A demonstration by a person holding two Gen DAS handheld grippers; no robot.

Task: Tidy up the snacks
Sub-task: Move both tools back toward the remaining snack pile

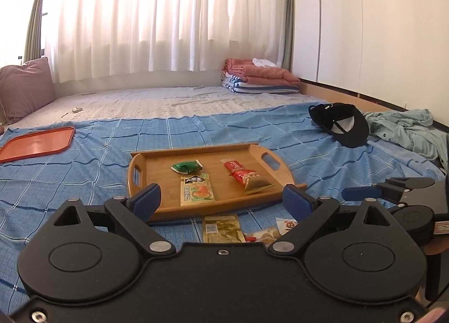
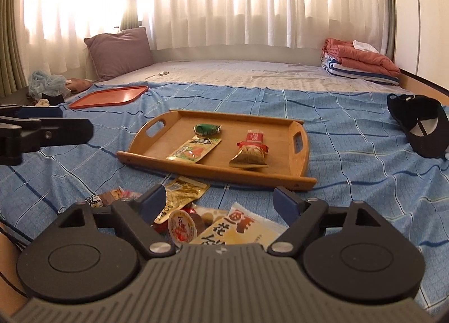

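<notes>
Right under the right gripper (image 2: 221,205) lies a small pile of snacks (image 2: 202,222) on the bed's blue sheet (image 2: 350,160). In the pile are a little round cup (image 2: 183,228), a pale packet with big letters (image 2: 238,229), a gold packet (image 2: 182,192) and some small wrapped bits (image 2: 109,198). The right gripper's fingers are wide apart and hold nothing. They sit just above the pile, not touching any snack that can be seen.

The left gripper (image 1: 221,201) is wide too and holds nothing. It looks toward the wooden tray (image 1: 157,199) from the near side. The gold packet shows between its fingers, on the sheet just in front of the tray.

The tray sits in the middle of the sheet. Four snacks are in it: a green wrapped one (image 1: 187,166), a flat green and orange packet (image 1: 197,189), a red stick packet (image 1: 233,165) and a red and tan packet (image 1: 250,180). They lie apart, in two loose groups.

So the job looks partly done. Some snacks are in the tray, and the pile is not yet in it. The red tray (image 1: 36,143) far off to the left has nothing in it. It may be for some snacks as well, but that is only a guess.

A black cap (image 1: 341,124) lies off to the right, well away from the snacks.
</notes>
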